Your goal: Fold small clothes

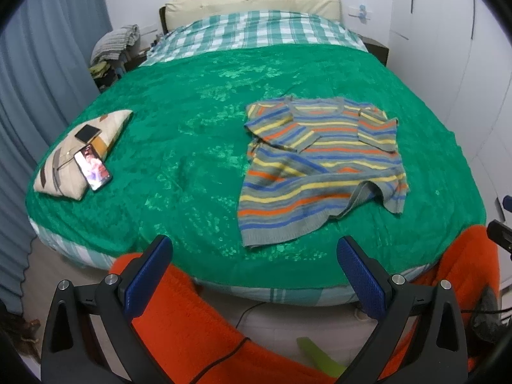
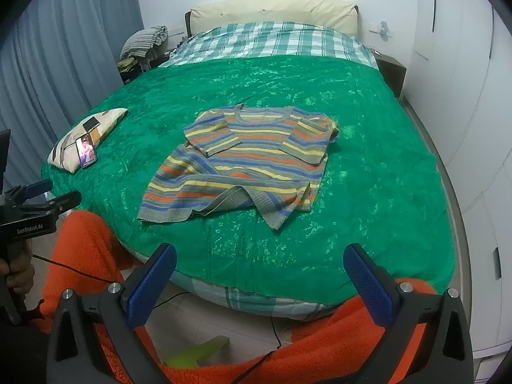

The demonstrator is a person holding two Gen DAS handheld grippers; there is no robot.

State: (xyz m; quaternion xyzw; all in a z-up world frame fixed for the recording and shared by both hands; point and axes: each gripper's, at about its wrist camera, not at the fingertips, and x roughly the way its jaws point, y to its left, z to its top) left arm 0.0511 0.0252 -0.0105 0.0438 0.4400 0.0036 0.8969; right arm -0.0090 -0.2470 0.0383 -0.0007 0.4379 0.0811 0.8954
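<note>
A small striped sweater point(image 1: 320, 163) in grey, blue, yellow and orange lies on the green bedspread point(image 1: 192, 121), both sleeves folded across its chest and its hem rumpled. It also shows in the right wrist view point(image 2: 243, 163). My left gripper point(image 1: 256, 252) is open and empty, held off the near edge of the bed, short of the sweater's hem. My right gripper point(image 2: 260, 262) is open and empty, also short of the bed's near edge. The left gripper shows at the left of the right wrist view point(image 2: 48, 198).
A patterned cushion point(image 1: 80, 156) with two phones point(image 1: 92, 166) lies at the bed's left edge. Checked bedding point(image 1: 256, 32) and a cream headboard are at the far end. Orange-clad legs point(image 1: 192, 326) are below. White wardrobes stand on the right, blue curtains on the left.
</note>
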